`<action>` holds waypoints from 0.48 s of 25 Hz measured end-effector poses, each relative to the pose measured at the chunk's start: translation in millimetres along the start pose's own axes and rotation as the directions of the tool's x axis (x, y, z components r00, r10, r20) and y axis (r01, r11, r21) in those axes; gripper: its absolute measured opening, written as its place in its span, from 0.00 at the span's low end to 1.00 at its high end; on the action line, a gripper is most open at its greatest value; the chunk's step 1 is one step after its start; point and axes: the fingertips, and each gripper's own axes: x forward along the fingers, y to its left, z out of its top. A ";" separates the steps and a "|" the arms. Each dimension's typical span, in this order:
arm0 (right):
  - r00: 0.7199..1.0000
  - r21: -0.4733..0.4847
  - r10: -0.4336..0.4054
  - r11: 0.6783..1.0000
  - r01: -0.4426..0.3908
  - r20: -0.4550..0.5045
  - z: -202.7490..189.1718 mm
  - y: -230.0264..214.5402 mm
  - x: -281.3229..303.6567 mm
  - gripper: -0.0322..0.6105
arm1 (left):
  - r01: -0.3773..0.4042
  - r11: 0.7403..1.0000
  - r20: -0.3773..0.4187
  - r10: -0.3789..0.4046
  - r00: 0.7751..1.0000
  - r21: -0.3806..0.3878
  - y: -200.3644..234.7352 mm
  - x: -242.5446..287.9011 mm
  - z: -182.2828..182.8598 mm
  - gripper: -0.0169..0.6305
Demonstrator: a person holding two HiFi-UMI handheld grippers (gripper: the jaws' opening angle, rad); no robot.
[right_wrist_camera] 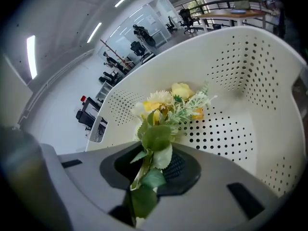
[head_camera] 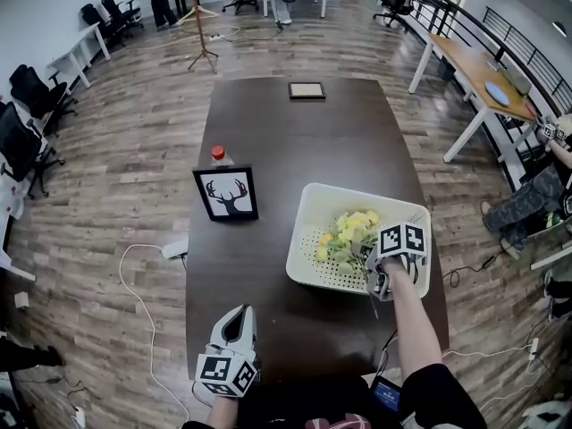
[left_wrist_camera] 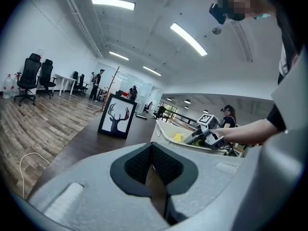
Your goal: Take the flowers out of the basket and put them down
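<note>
Nearest to us is the left hand-held gripper (left_wrist_camera: 154, 167), low at the near edge of the dark brown wooden table (head_camera: 295, 141), its jaws pressed together with nothing between them. All the business is on the other side. The right hand-held gripper (right_wrist_camera: 150, 171) is down inside the white perforated plastic basket (head_camera: 301, 239), jaws narrow and clamped on the green leafy stem of the bunch of yellow and cream artificial flowers (right_wrist_camera: 171, 105). Here is the relation that matters: the bunch's long axis runs along the line of those jaws, blooms pointing ahead and away from the hand-held gripper, stem end trailing back past the pads toward the wrist. The flowers sit within the basket walls, over its holed floor, so we judge the grasp made and the lift not yet done. The right hand is on the job; the left is well apart, near and to the left of the basket. The count: one bunch, one basket, two hand-held grippers. Also on the table are one black-framed deer picture (head_camera: 226, 193) standing upright, one red-capped bottle (head_camera: 218, 155) just behind it, and one small flat frame (head_camera: 307, 90) at the far end. We reckon the next move is up over the rim toward bare table.
</note>
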 end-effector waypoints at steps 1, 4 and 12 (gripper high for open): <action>1.000 -0.010 0.003 1.000 -0.003 0.013 1.3 1.9 -3.1 0.19 | 0.001 1.000 0.003 -0.001 1.000 -0.001 -0.6 -1.8 0.1 0.04; 0.999 -0.038 0.011 0.999 -0.009 0.051 5.6 8.4 -12.6 0.18 | 0.000 1.000 0.006 0.000 1.000 0.004 -1.8 -6.3 -0.4 0.04; 0.992 -0.099 0.030 0.995 -0.017 0.126 7.9 17.6 -31.9 0.17 | -0.002 1.000 0.020 0.001 1.000 0.014 -4.9 -13.9 -0.5 0.04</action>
